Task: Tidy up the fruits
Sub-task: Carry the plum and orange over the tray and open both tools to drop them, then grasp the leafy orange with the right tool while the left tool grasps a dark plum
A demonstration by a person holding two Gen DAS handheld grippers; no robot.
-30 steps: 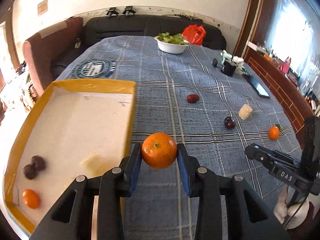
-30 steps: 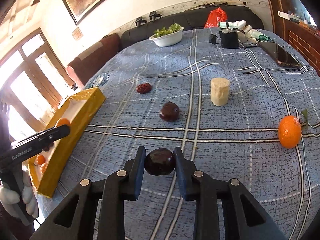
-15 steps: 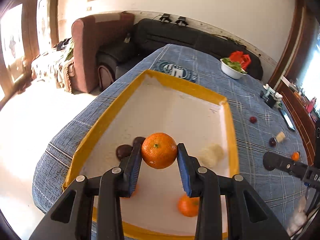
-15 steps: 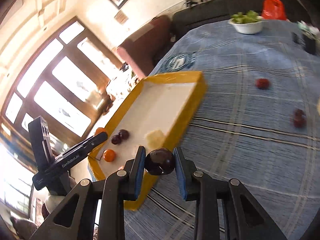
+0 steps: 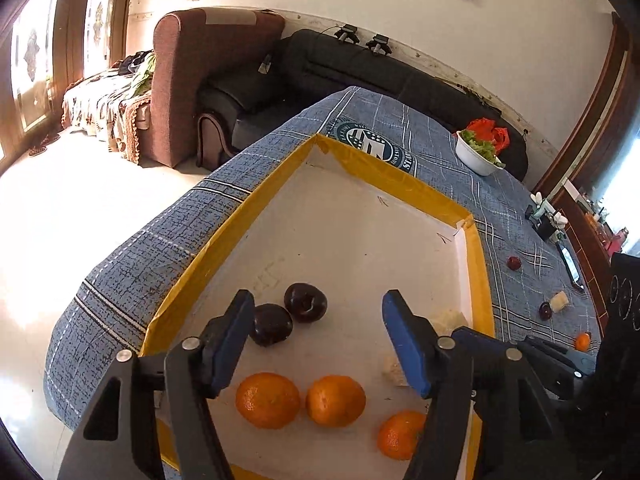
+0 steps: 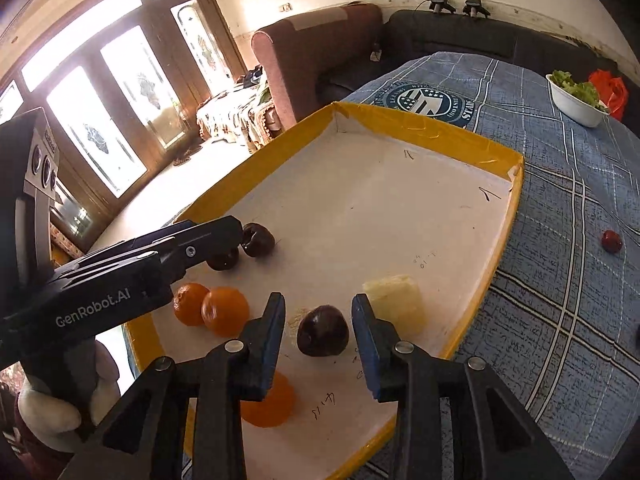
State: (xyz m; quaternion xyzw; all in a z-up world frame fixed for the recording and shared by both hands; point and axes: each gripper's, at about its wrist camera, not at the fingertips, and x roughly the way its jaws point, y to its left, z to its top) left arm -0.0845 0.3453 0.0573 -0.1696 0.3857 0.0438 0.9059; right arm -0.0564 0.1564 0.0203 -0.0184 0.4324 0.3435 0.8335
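The left gripper (image 5: pixel 318 344) jaws are opening over the yellow tray (image 5: pixel 478 276), with nothing between them. The right gripper (image 6: pixel 319 334) jaws are opening too, and a dark plum (image 6: pixel 322 331) sits loose between them.

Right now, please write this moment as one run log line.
left gripper: opening, empty | right gripper: opening, plum between pads | tray: three oranges

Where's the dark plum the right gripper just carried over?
In the right wrist view, the dark plum sits between the opening right gripper's pads, over the yellow tray, just left of the pale chunk.
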